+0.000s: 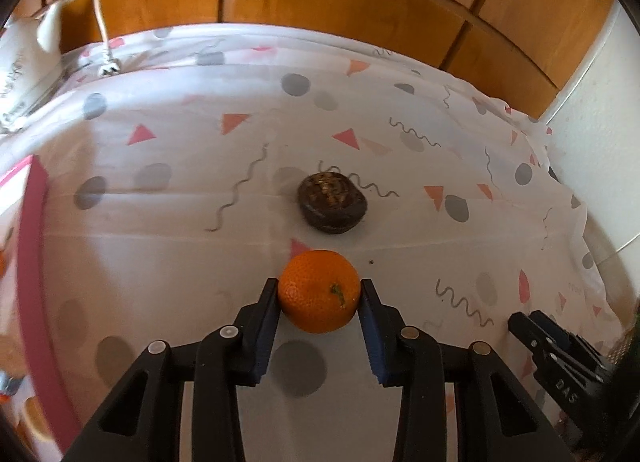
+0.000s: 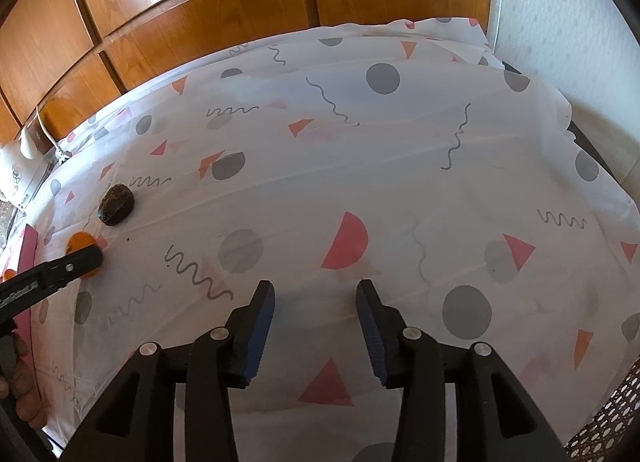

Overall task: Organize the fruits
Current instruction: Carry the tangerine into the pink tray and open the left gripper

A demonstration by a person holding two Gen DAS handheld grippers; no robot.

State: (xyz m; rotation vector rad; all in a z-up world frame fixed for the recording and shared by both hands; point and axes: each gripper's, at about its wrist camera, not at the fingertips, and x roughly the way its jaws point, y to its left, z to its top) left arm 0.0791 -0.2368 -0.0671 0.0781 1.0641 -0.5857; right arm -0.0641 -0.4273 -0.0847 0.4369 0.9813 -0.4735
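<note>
Left hand-held gripper (image 1: 320, 294): black frame, blue ribbed pads; both pads touch the flanks of the round orange citrus fruit with a green stem stub (image 1: 319, 296), one at the fruit's 9 o'clock, the other at its 3 o'clock. State: pinching the fruit. Fruit sits on the counter under a white cloth printed with grey dots, pink and orange triangles and squiggles (image 1: 160, 262), dead ahead between the fingertips, stem turned toward the camera and a little right. No long axis to speak of; any pinch across the middle serves.

Right hand-held gripper (image 2: 316, 294): same build, jaws spread, nothing between them, only cloth below. Well apart from the citrus, which lies at its 9 o'clock, half hidden behind the left tool.

Dark brown, wrinkled, flattened-oval fruit (image 1: 332, 201): at 12 o'clock from the held citrus, near but not touching it. Long axis runs 9 to 3 across the left view. Left hand is much the nearer; judged the next candidate.

Pink-edged container wall (image 1: 36, 262): at the left gripper's 9 o'clock, more orange pieces glimpsed within; probable destination.

Wooden panelled cupboard fronts (image 1: 340, 1): 12 o'clock, beyond the counter's far edge.
</note>
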